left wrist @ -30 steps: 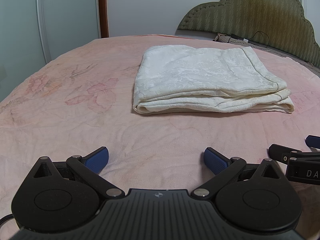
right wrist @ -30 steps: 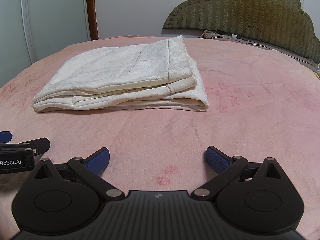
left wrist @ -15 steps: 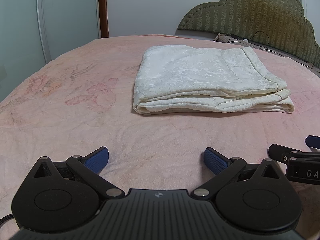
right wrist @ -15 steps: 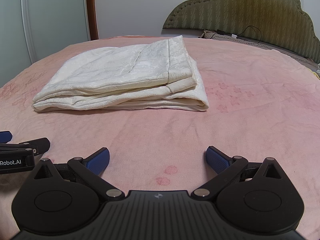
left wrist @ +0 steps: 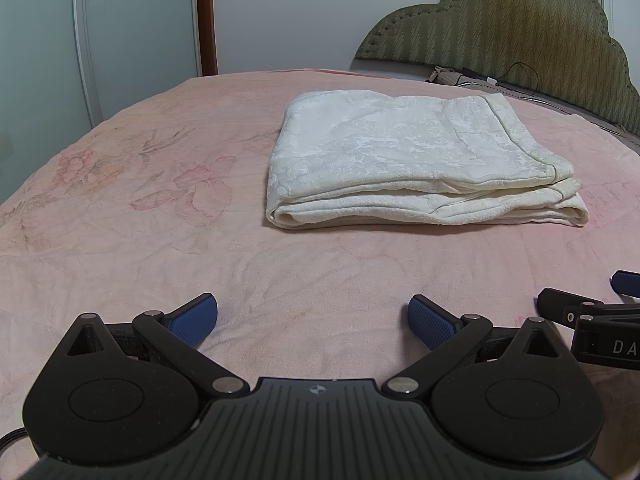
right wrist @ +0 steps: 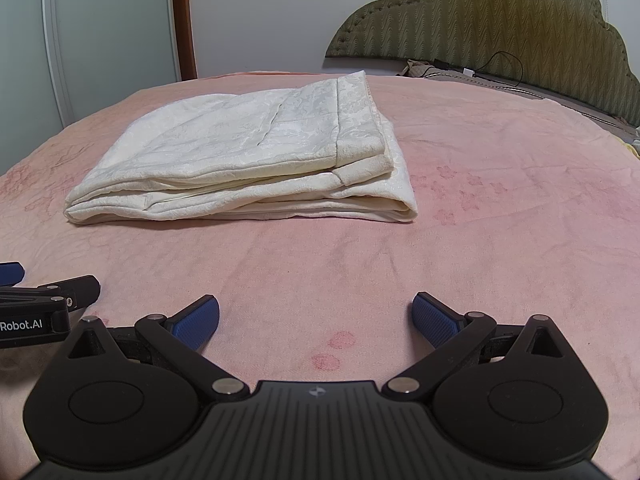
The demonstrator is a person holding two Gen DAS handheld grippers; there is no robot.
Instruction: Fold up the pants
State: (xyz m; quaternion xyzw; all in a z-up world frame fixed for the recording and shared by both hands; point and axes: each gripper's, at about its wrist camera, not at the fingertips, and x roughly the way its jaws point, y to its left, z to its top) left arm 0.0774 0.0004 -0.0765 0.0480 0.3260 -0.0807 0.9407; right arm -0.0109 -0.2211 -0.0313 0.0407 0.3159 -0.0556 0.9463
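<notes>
The cream-white pants lie folded in a flat rectangular stack on the pink bedspread; they also show in the right wrist view. My left gripper is open and empty, low over the bedspread, well short of the stack's near edge. My right gripper is open and empty at the same distance from the stack. Each gripper shows at the side of the other's view: the right one and the left one.
A green padded headboard stands at the far right with a black cable and small items at its foot. White wardrobe doors and a brown door frame stand beyond the bed's far left edge.
</notes>
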